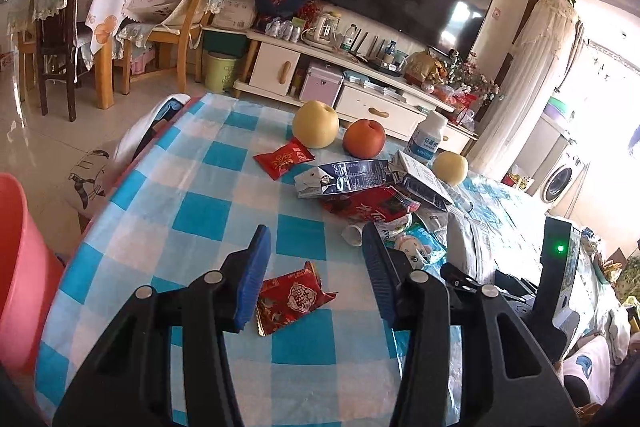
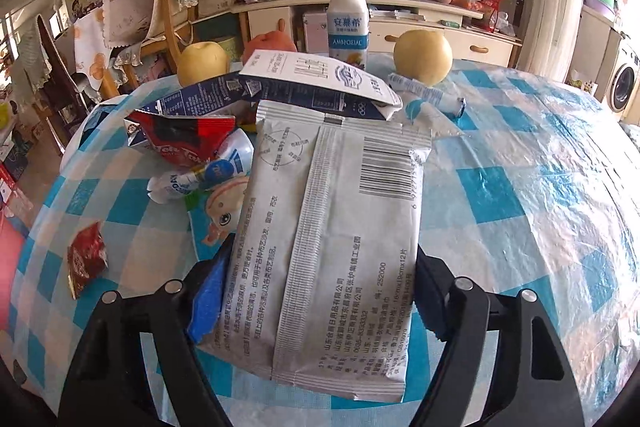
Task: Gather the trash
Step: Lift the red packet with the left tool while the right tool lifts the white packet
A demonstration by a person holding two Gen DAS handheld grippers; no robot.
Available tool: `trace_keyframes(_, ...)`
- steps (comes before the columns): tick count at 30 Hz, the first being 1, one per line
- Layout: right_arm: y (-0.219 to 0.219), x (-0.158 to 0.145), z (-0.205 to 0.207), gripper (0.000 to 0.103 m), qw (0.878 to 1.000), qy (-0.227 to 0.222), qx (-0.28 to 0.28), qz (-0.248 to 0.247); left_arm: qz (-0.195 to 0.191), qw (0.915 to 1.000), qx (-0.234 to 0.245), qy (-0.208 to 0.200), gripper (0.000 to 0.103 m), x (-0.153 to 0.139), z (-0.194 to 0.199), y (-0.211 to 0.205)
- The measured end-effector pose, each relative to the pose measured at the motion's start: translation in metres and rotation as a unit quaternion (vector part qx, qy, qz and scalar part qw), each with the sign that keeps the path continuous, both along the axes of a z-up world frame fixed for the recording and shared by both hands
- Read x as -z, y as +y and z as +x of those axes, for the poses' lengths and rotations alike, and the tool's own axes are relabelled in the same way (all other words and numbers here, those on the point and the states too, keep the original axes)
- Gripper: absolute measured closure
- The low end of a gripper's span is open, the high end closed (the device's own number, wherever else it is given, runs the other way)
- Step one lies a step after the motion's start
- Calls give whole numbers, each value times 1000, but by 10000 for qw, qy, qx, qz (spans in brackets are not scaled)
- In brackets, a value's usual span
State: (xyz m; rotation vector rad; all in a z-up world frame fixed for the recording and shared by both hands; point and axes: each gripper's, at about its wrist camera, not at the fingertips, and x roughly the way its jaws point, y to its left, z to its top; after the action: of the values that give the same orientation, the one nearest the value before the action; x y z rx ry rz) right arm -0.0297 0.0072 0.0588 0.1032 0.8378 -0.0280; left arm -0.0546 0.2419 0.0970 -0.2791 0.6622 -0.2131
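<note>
My left gripper is open just above the checked table. A red snack wrapper lies flat between its blue pads. A second red wrapper lies farther off. Beyond is a pile of trash: crushed milk cartons, a red packet and small tubes. My right gripper has its jaws wide apart on the sides of a large silver packet. The packet is held off the table, printed back upward, and hides the fingertips. The trash pile lies just ahead of it.
Two pears, an apple and a white yogurt bottle stand at the table's far side. A pink bin sits off the left edge. Chairs, a TV cabinet and a green bin are across the floor.
</note>
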Motion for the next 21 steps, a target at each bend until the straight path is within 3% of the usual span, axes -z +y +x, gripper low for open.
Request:
trace_keyframes(2, 0, -4, -2, 25, 10000, 15, -17, 96, -41, 9999, -85, 106, 54, 3, 2, 6)
trace_keyframes(4, 2, -8, -6, 25, 9999, -9, -69, 124, -170, 9993, -138, 309, 47, 10, 6, 14)
trace_keyframes(5, 3, -10, -7, 25, 9998, -29, -118, 159, -316, 9983, -122, 467, 35, 15, 9, 19)
trace_keyframes(6, 4, -12, -8, 25, 9997, -52, -162, 186, -500, 9965, -106, 668, 30, 22, 13, 24)
trace_keyframes(11, 14, -18, -13, 25, 9985, -199, -446, 256, -732, 9891, -365, 1222, 23, 47, 20, 35)
trace_keyframes(18, 31, -13, -14, 25, 9948, -159, -919, 407, 154, 9908, 151, 1338, 21, 66, 22, -10)
trace_keyframes(21, 33, -13, -12, 25, 9930, -165, -1062, 490, 714, 9877, -18, 1392, 21, 75, 28, -16)
